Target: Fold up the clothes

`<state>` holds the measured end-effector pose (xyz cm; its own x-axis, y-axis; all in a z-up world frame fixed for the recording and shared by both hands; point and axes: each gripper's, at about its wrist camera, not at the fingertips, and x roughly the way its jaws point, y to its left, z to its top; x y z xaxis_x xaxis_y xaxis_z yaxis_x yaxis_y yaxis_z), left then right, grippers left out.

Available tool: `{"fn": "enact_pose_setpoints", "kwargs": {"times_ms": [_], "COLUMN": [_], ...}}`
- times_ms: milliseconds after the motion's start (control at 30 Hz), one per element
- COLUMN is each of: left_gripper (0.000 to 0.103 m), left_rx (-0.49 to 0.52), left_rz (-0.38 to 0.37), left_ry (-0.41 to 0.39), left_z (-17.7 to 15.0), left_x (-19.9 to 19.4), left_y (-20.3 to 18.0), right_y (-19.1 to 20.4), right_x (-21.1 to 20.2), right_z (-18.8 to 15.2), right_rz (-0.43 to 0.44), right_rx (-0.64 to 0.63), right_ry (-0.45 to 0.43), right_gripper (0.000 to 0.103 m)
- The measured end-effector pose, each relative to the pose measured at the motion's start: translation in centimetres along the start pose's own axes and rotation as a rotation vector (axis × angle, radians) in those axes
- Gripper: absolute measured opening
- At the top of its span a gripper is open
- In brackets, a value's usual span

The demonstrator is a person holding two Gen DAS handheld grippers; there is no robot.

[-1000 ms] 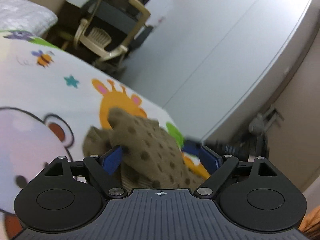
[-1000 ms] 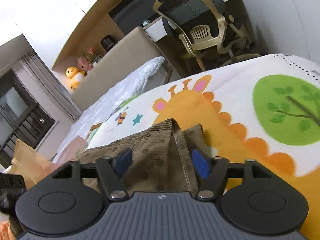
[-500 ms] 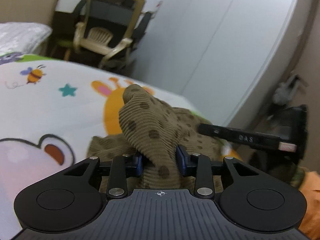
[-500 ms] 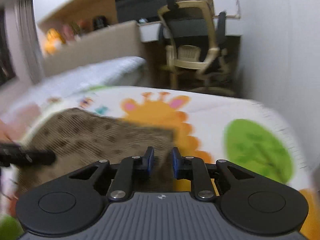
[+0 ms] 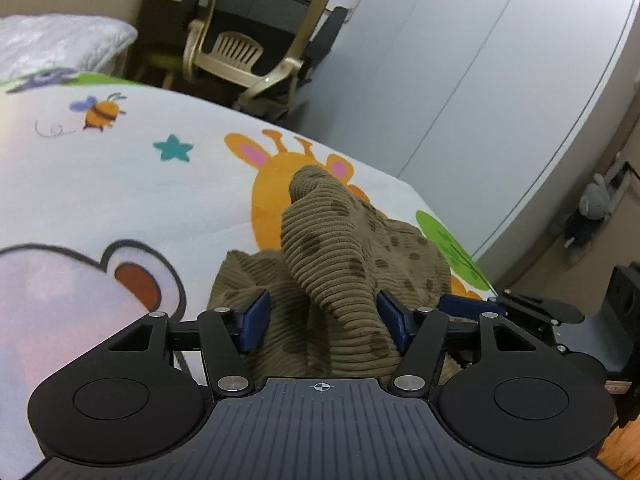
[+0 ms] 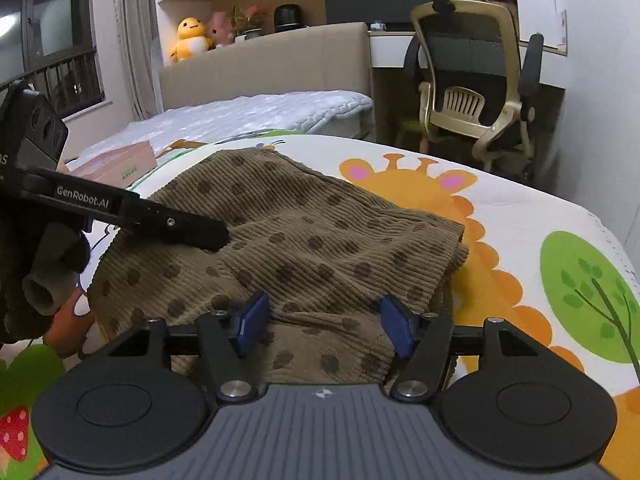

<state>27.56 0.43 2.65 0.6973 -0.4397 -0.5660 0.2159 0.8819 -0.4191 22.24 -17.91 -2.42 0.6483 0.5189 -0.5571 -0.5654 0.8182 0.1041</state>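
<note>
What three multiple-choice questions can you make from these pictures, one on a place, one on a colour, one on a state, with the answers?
1. Where does the brown spotted garment lie?
A. on the cartoon-print sheet
B. on the office chair
C. on the floor

2. What colour are the pads of the right hand-held gripper?
A. red
B. blue
C. white

3. How do the jaws of the left hand-held gripper stand?
A. shut tight with nothing between
B. apart, a ridge of cloth between
C. out of view

Answers: 1 A, the giraffe print shows around the cloth; 2 B, both pads are blue; 3 B, having just been opening, gaps show beside the ridge.
</note>
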Motion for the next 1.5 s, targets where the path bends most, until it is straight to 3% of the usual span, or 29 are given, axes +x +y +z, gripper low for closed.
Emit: {"fn": "enact_pose_setpoints", "kwargs": {"times_ms": [167, 333, 433, 533, 567, 700, 833, 967, 1133, 1333, 1500], "left_gripper": [0.08, 0.086, 0.087, 0.093, 0.094, 0.095, 0.095, 0.095, 0.094, 0.094, 0.094], "left_rx": [0.142, 0.006, -0.021, -0.079, -0.106, -0.258, -0.338, -0.462, -0.515, -0.421, -0.387], "left_rz": [0.113, 0.112, 0.163, 0.135, 0.105, -0.203, -0.289, -0.274, -0.286, -0.105, -0.038], "left_ry": [-0.021, -0.008, -0.041, -0.071, -0.073, 0.066, 0.162, 0.142, 0.052, -0.041, -0.091], "left_z": [0.2, 0.8, 0.5, -0.6, -1.2, -4.5, -7.0, -7.0, -5.1, -1.8, 0.2], "left_x": [1.8, 1.7, -1.5, -6.2, -7.7, -9.2, -5.4, -2.3, -2.5, -3.2, -3.7], "left_y": [-0.7, 1.2, 0.4, -0.3, -0.6, -0.5, -1.4, -0.3, 2.1, 5.0, 6.9], "right_y": [0.6, -0.1, -1.4, -3.1, -3.9, -5.9, -6.1, -6.5, -5.8, -1.0, 3.4], "right_x": [0.2, 0.1, 0.2, 0.0, -0.2, 1.4, 7.0, 9.8, 7.0, 1.2, -1.5], "right_z": [-0.3, -0.3, 0.6, 2.0, 2.8, 6.5, 8.0, 6.8, 4.0, 0.0, -1.7], "right_rz": [-0.047, -0.047, -0.027, 0.002, 0.01, -0.015, 0.019, -0.021, -0.011, 0.166, 0.267], "right_rx": [-0.026, 0.0, 0.008, 0.043, 0.072, 0.083, 0.012, -0.019, 0.017, 0.0, -0.058], "right_ry": [-0.019, -0.021, -0.009, -0.023, -0.042, -0.097, 0.039, 0.134, 0.133, 0.143, 0.167], "right_gripper": [0.065, 0.079, 0.086, 0.086, 0.086, 0.085, 0.085, 0.084, 0.082, 0.082, 0.083]}}
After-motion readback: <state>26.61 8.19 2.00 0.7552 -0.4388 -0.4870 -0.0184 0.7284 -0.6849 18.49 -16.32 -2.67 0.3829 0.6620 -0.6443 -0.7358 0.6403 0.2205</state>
